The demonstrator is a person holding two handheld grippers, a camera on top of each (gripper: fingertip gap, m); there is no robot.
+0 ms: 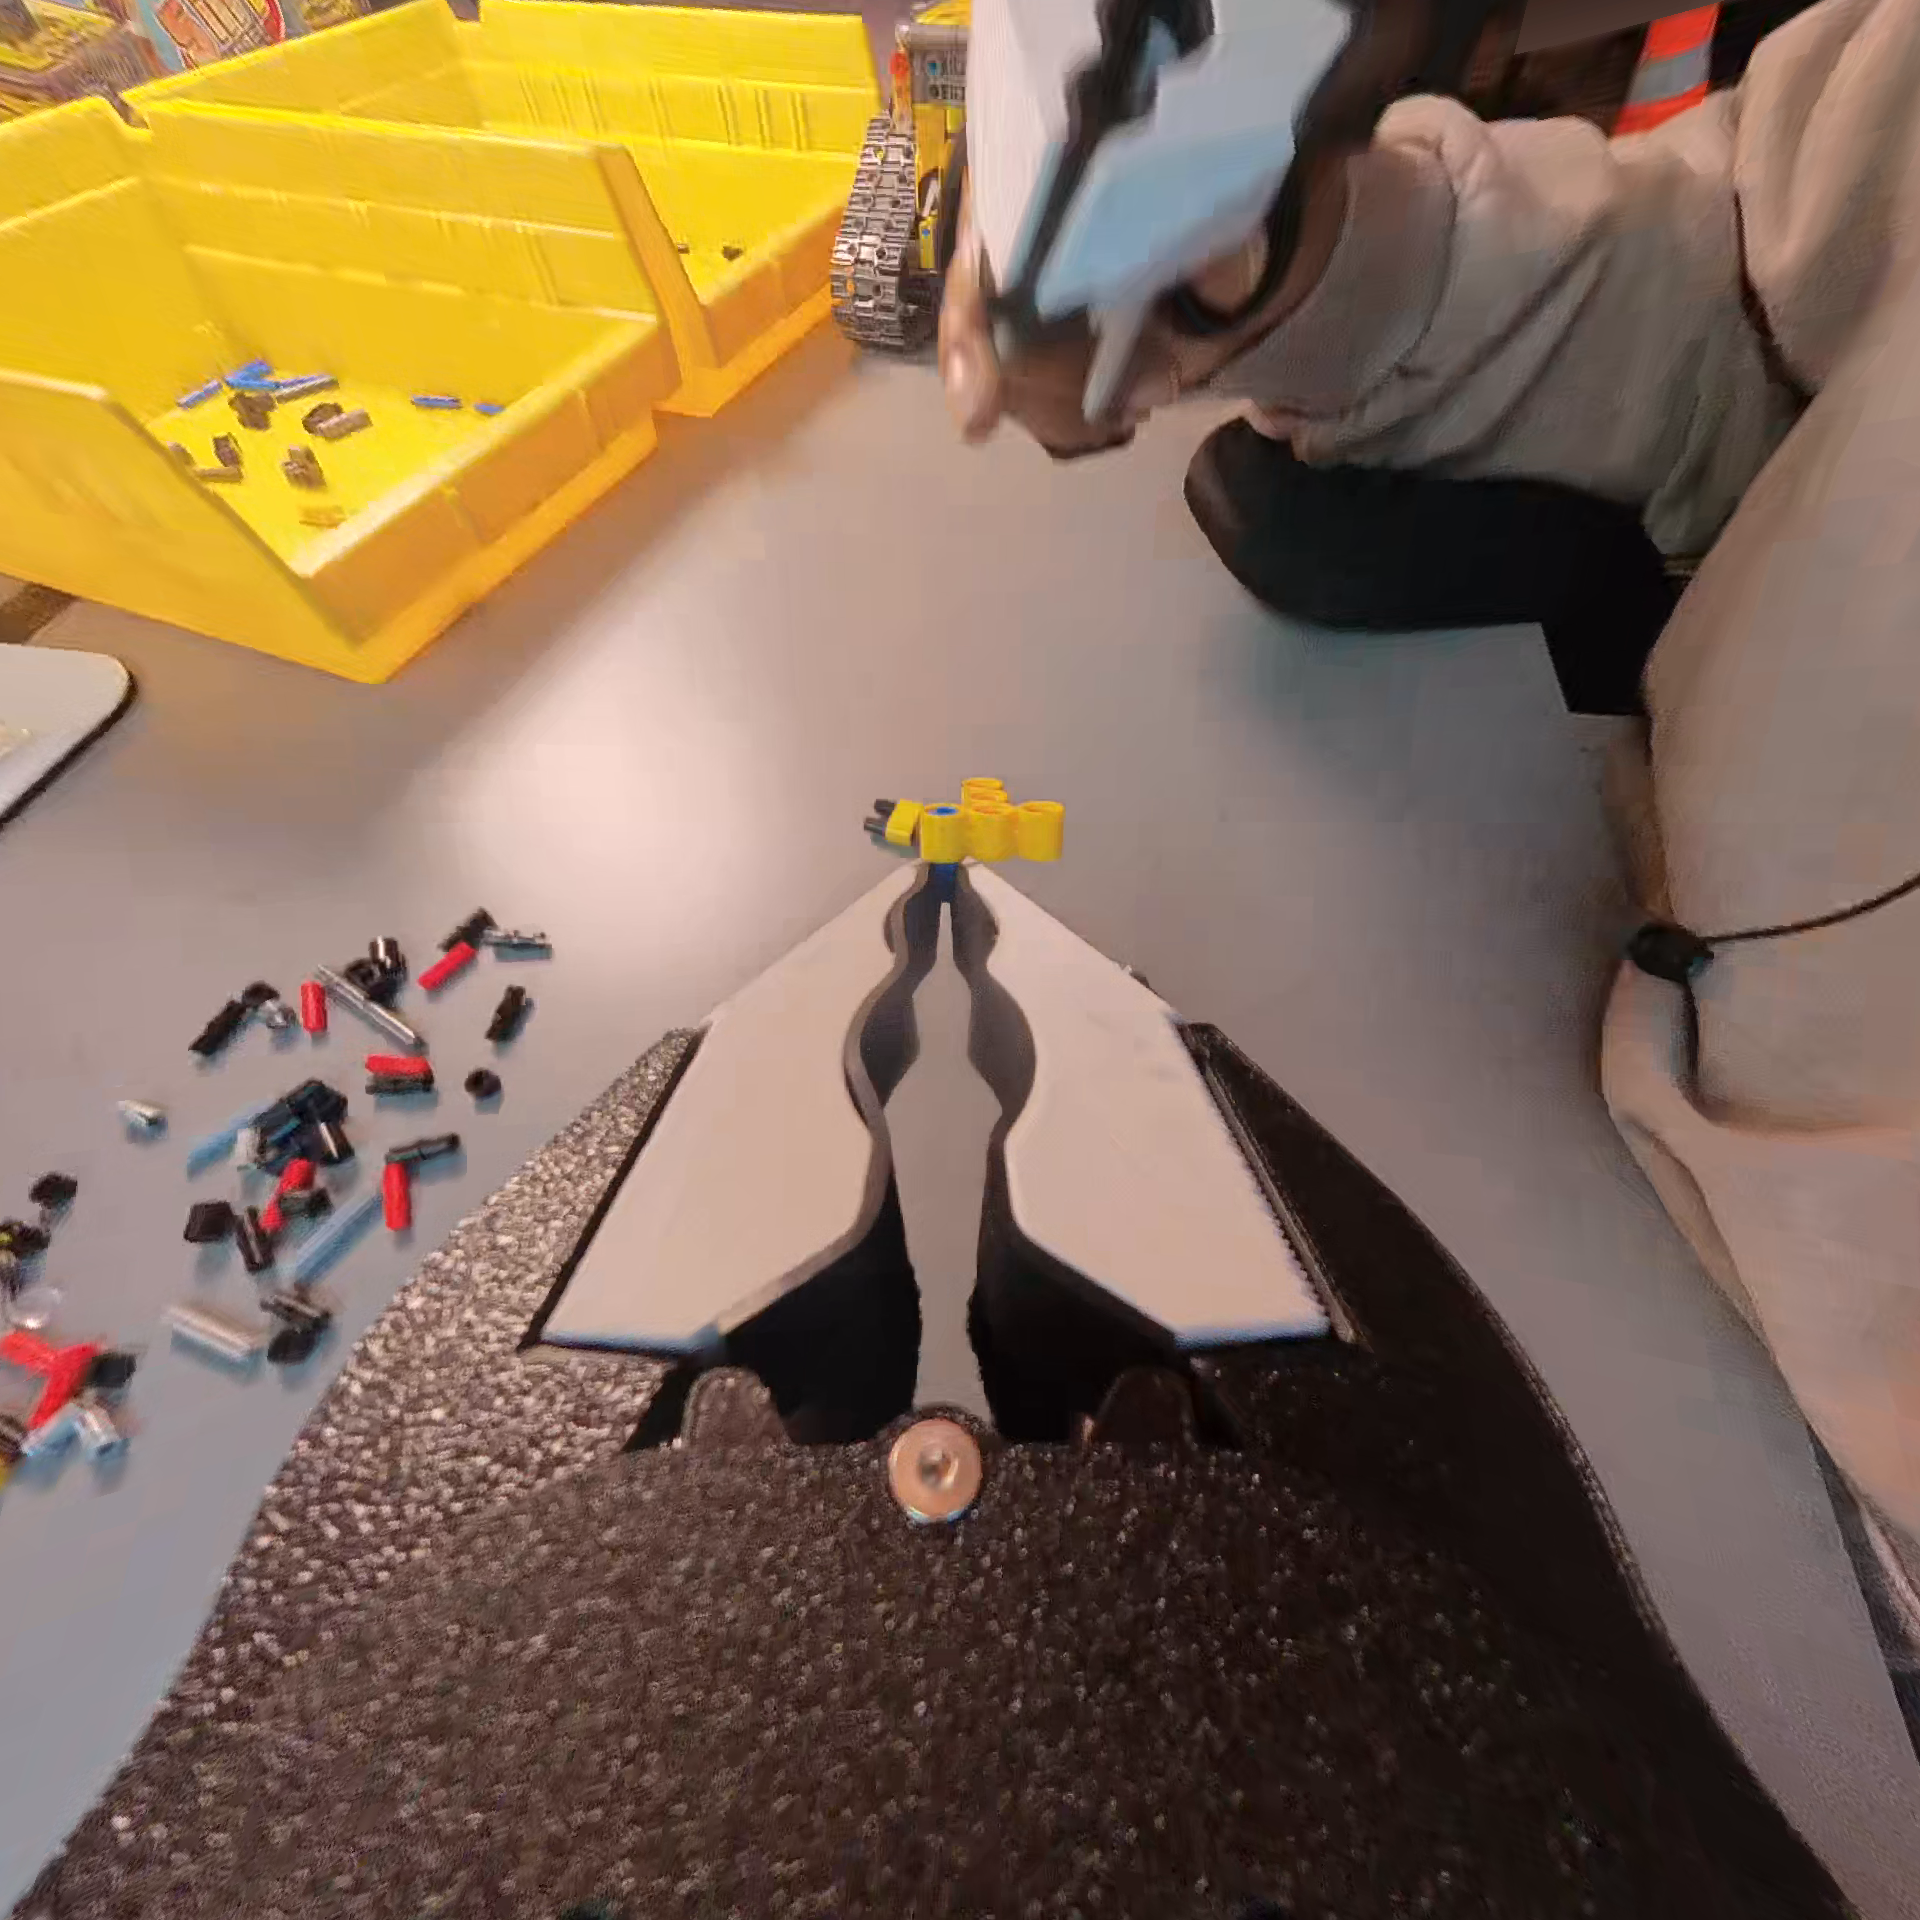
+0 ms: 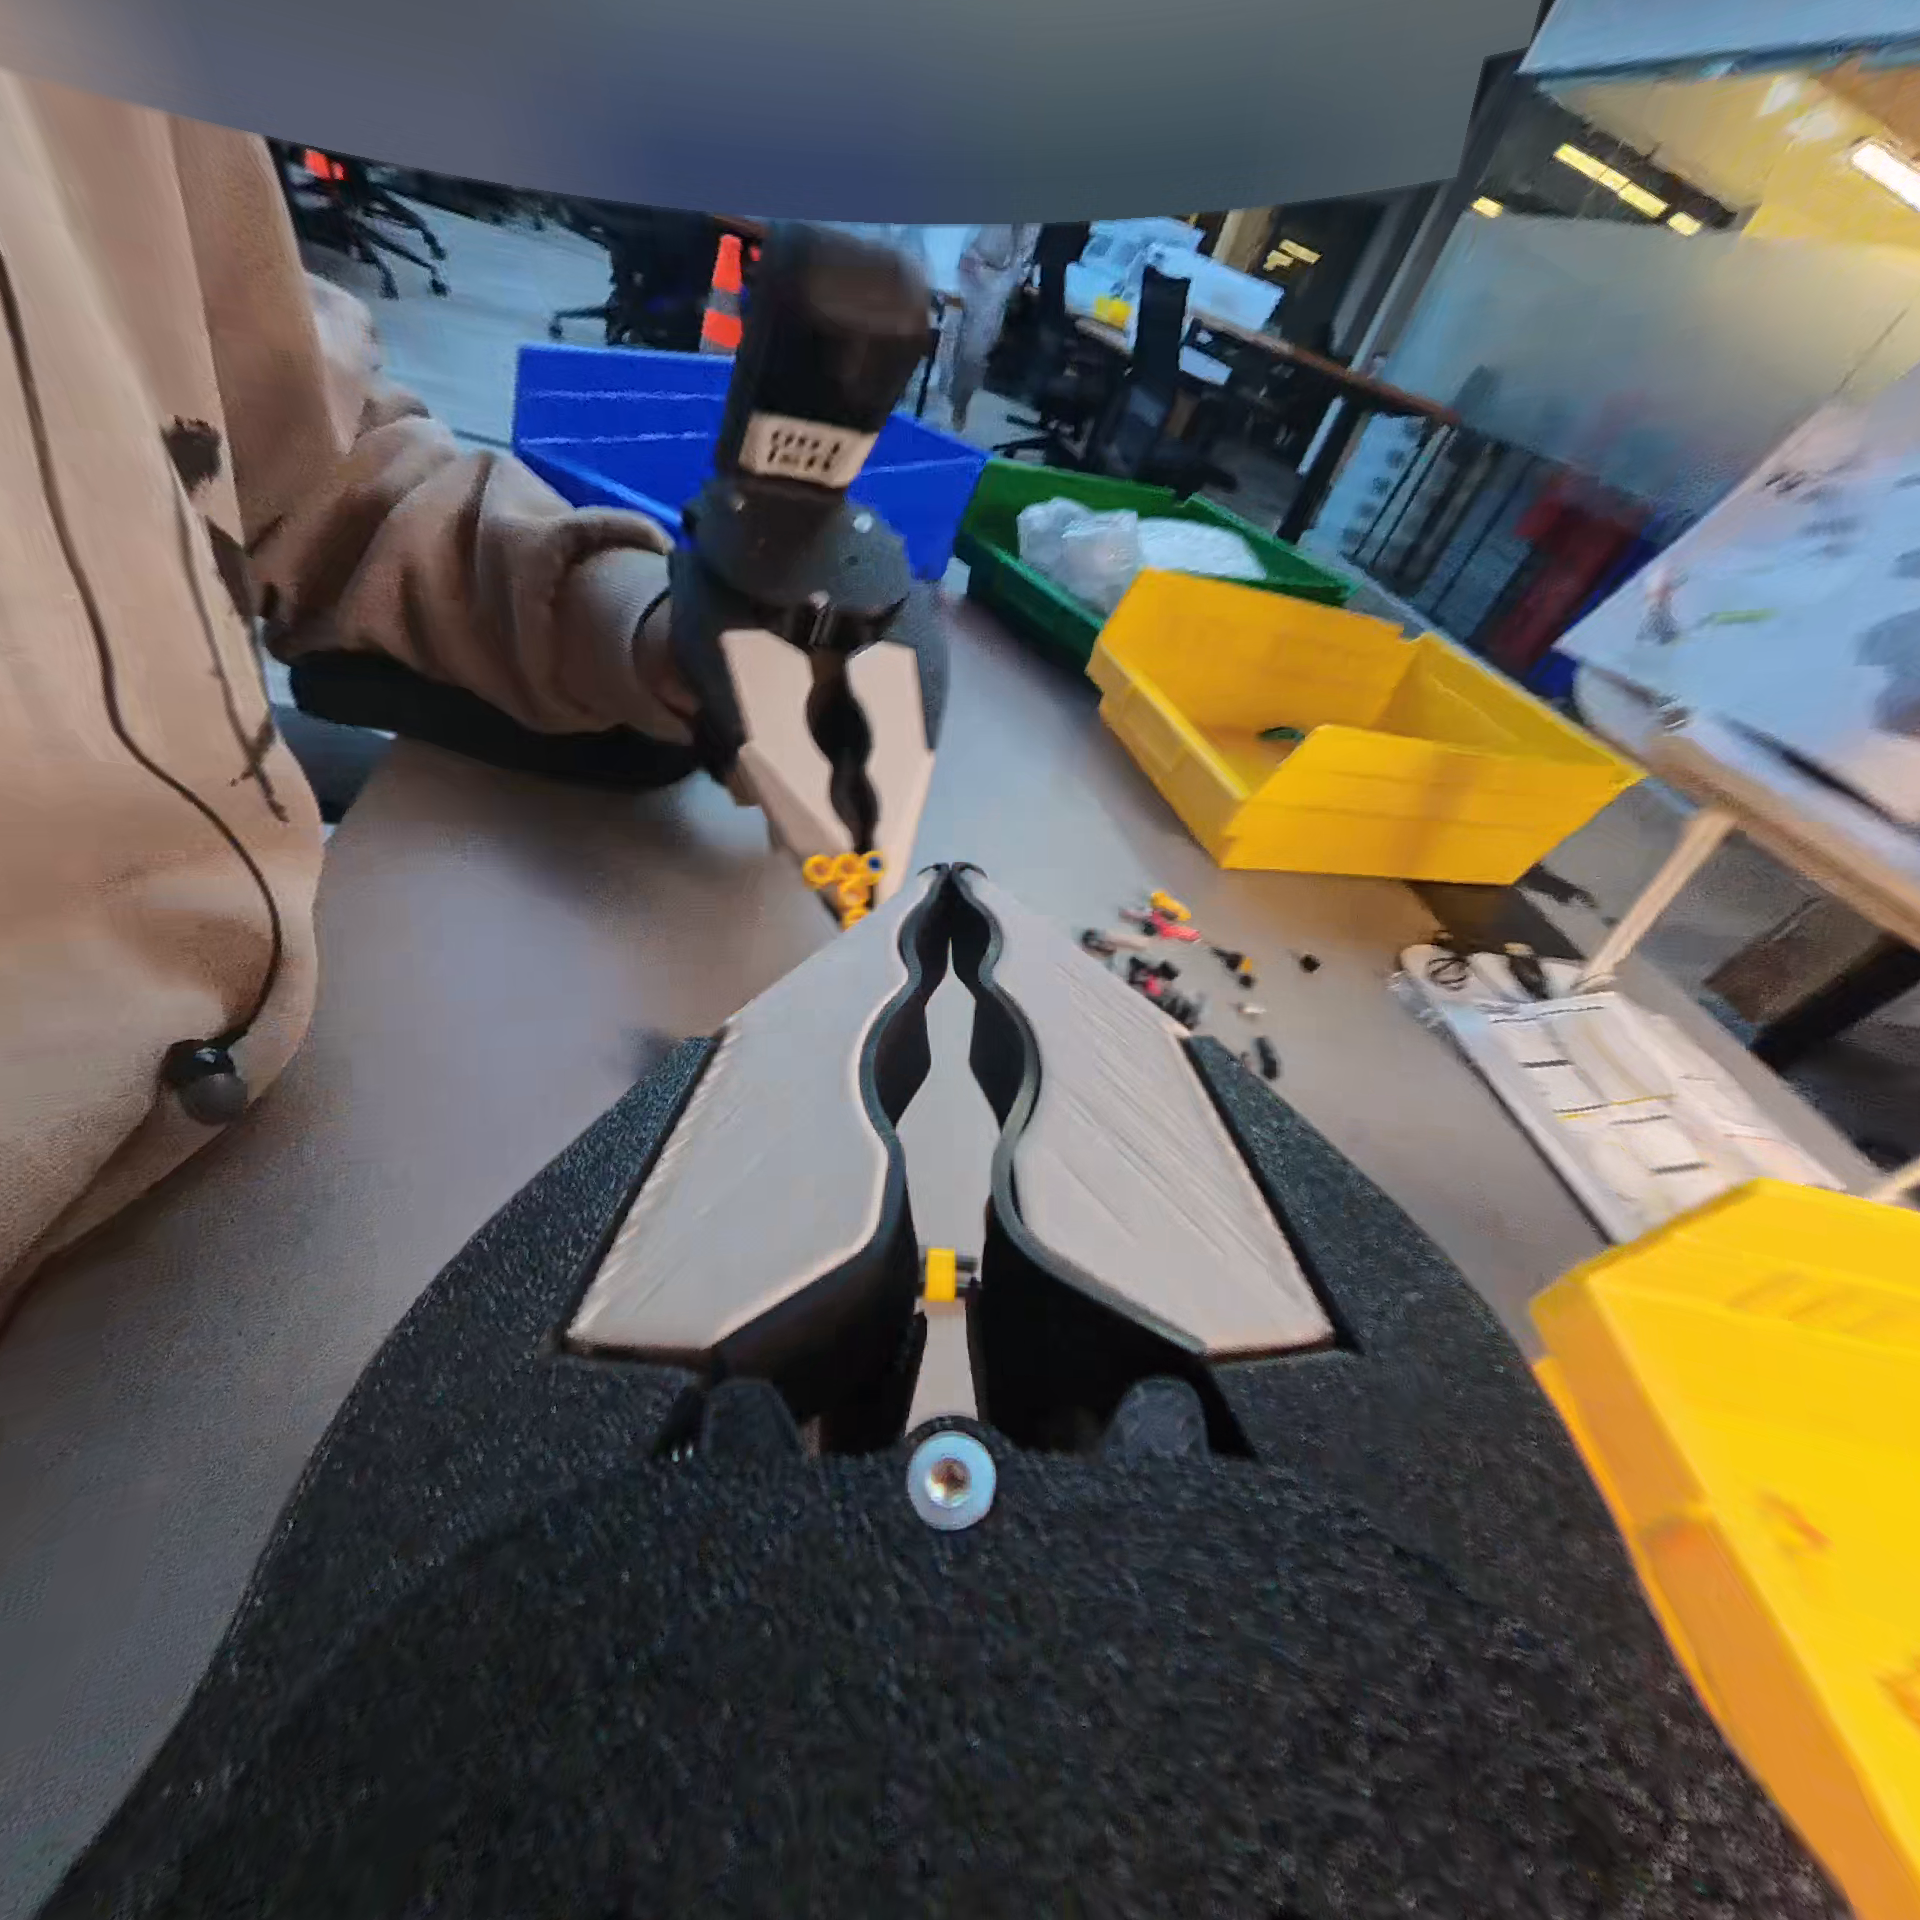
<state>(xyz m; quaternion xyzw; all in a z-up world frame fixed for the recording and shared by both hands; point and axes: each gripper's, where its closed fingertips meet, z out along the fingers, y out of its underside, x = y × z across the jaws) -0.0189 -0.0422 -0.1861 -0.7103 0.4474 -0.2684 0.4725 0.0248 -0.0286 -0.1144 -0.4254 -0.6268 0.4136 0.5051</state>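
My left gripper (image 1: 943, 878) is shut on a short blue pin (image 1: 943, 885) that sticks out under a yellow multi-hole beam piece (image 1: 992, 826). A small yellow connector with black pins (image 1: 891, 821) sits on the beam's left end. The piece is held a little above the grey table (image 1: 727, 675). The right wrist view shows the same left gripper (image 2: 868, 852) pointing down with the yellow piece (image 2: 842, 878) at its tips. My right gripper (image 2: 951, 873) is shut, tips touching, just right of that piece; nothing shows between its tips. A small yellow part (image 2: 940, 1273) shows through the gap farther back.
Yellow bins (image 1: 312, 312) with small parts stand at the back left, beside a tracked model vehicle (image 1: 894, 229). Loose red, black and grey parts (image 1: 312, 1091) lie at the left. A person's beige sleeve (image 1: 1766, 935) is at the right. More bins (image 2: 1351, 727) and paper sheets (image 2: 1610, 1091) lie right. About 10 cm separates my left fingertips from my right.
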